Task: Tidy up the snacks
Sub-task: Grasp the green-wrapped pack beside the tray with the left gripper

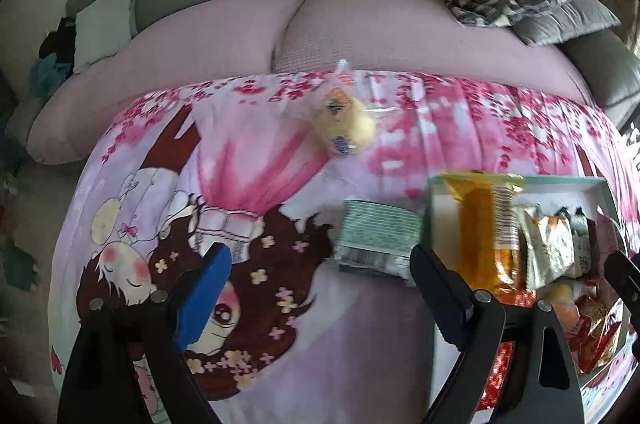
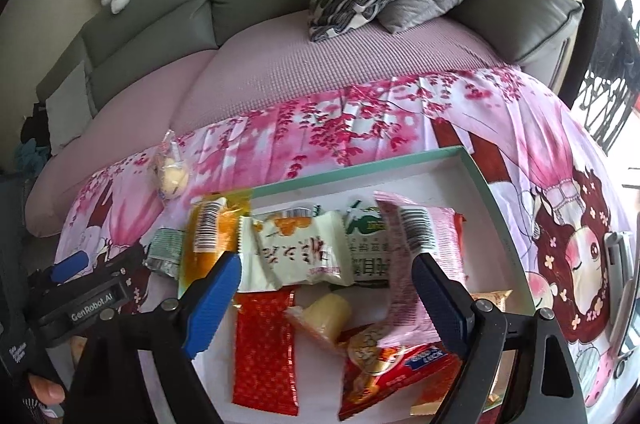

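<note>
On the far left of the pink printed cloth [image 1: 140, 224], the left tool [image 1: 320, 276] hangs with its 2 fingers wide apart and nothing between them. Just ahead lies a green packet [image 1: 376, 240], touching the tray's [image 1: 560, 182] left wall. Farther back sits a clear bag of yellow buns [image 1: 344, 128], well apart from the tray. Inside the tray, an orange packet [image 2: 208, 244] leans over the left rim, then a white packet [image 2: 296, 248], a green-and-white one [image 2: 368, 244], and a pink packet [image 2: 420, 244]. The right tool [image 2: 328, 276] hovers over these, fingers spread and empty.
</note>
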A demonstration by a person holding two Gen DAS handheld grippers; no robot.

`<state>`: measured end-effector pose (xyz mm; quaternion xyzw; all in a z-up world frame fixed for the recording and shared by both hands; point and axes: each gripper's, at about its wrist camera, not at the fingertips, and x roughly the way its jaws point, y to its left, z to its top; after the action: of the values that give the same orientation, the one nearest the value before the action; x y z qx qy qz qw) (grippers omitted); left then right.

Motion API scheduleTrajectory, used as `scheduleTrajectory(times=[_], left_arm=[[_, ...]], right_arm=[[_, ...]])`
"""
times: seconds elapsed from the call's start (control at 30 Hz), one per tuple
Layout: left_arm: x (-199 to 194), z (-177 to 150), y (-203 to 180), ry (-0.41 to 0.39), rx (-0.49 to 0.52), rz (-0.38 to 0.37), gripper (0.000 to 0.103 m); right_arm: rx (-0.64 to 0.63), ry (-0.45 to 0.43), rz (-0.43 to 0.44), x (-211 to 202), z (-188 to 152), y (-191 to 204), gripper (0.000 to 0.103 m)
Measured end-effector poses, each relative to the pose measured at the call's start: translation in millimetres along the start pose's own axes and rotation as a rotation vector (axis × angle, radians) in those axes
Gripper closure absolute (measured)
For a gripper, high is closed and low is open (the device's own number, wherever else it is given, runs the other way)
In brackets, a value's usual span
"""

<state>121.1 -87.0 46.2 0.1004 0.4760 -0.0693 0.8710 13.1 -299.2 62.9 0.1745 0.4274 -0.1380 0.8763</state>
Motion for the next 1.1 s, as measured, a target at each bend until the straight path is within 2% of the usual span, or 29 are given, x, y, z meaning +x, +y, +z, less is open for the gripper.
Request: scheduleTrajectory(times=[0.13,0.43,0.57,0.77,0.93,1.1], left_arm=[[1.2,2.0,22.4,-0.002,-0.041,-0.002,0.012],[19.4,1.0,62.8,0.036,-0.117,-0.003,0.012],[34.5,-3.8,59.4,0.078,-0.110,-0.021,0.012],[44.2,-1.8,46.6,0.091,-0.101,-0.071,0.012],[52.0,0.9,26.3,0.107,-0.081,-0.141,0.012],[60.2,0.5,-2.3,0.113,-0.016,-0.185,0.012]], right_arm=[[-0.033,-0.022,-0.001,-3.8,2.3,15.8,0.014],[-0.106,-0.034,0.065,-1.0,0.5,61.4,0.014],[-0.134,0.006,0.052,14.0,-5.9,74.6,0.014],[-0.120,0.044,0.023,27.6,-13.1,71.5,0.014],[-0.105,0.055,0.007,30.8,-13.2,64.3,0.014],[-0.091,0.058,0.002,30.8,-12.8,57.7,0.014]])
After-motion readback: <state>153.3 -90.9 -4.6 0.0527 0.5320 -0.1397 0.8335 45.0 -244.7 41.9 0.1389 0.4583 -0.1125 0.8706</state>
